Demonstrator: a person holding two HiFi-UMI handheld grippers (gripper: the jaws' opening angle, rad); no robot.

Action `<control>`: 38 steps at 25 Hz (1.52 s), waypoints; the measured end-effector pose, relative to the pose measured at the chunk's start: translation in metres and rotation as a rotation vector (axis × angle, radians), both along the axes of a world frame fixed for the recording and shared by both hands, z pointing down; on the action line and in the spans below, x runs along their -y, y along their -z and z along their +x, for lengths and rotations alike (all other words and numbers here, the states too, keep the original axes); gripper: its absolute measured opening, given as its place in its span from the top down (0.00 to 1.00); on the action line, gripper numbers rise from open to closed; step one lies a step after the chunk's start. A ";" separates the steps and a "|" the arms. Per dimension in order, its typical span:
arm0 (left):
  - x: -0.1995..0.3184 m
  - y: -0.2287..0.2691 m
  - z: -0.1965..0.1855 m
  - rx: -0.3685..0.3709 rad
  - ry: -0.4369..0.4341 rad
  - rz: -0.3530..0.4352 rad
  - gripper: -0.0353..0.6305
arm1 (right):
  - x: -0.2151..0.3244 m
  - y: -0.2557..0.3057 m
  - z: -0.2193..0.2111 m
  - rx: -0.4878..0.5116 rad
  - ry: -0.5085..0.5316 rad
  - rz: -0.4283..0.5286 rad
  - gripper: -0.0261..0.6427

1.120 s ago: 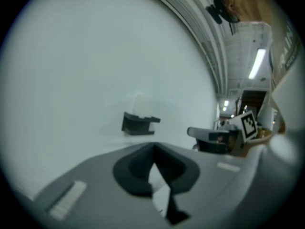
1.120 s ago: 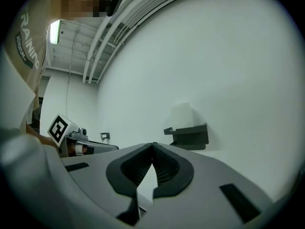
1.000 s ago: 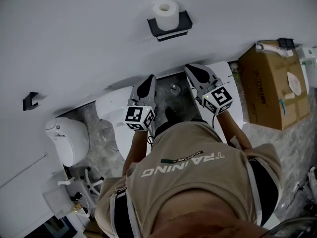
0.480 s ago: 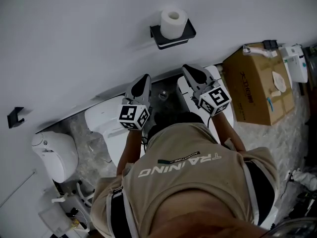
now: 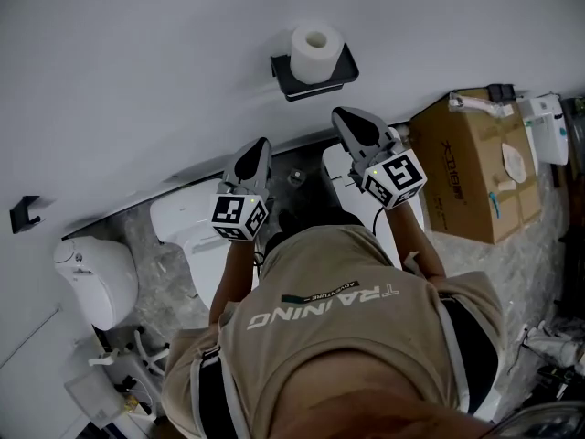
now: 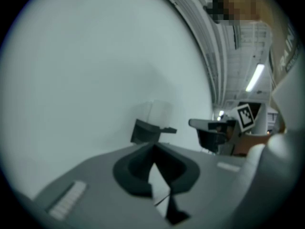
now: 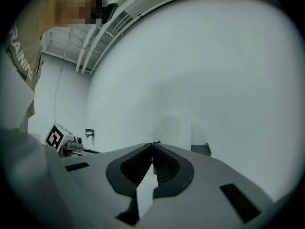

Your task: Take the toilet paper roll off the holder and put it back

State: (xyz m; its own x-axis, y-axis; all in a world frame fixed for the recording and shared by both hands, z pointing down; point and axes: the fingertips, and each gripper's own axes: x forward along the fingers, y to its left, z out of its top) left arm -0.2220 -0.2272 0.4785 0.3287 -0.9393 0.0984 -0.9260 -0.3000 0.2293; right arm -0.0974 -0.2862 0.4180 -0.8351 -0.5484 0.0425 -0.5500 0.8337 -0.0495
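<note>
A white toilet paper roll (image 5: 316, 51) stands upright on a black holder (image 5: 313, 75) fixed to the white wall. My right gripper (image 5: 350, 121) is shut and empty, pointing at the wall just below and right of the holder. My left gripper (image 5: 257, 152) is also shut and empty, lower and to the left. In the left gripper view the holder (image 6: 147, 130) and the pale roll (image 6: 160, 110) lie beyond the closed jaws, with the right gripper (image 6: 215, 130) at the side. In the right gripper view the roll (image 7: 176, 129) shows faintly just past the closed tips.
A cardboard box (image 5: 475, 167) stands at the right by the wall. White toilet fixtures (image 5: 183, 222) sit below the grippers, and another toilet (image 5: 91, 277) is at the far left. A small black hook (image 5: 23, 214) is on the wall at the left.
Both grippers have risen toward the wall, the right one nearing the holder's underside. The head view has shifted, so the holder sits lower and closer. Jaws stay shut.
</note>
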 end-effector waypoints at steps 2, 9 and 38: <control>0.009 0.004 0.000 0.016 0.013 -0.006 0.94 | 0.011 0.004 0.000 0.021 0.013 -0.005 0.94; 0.055 0.023 0.007 0.097 0.048 0.001 0.94 | 0.051 0.015 0.001 0.040 0.058 -0.017 0.94; 0.085 0.027 -0.021 0.055 0.040 0.018 0.94 | 0.109 0.017 -0.061 -0.177 -0.005 -0.095 0.42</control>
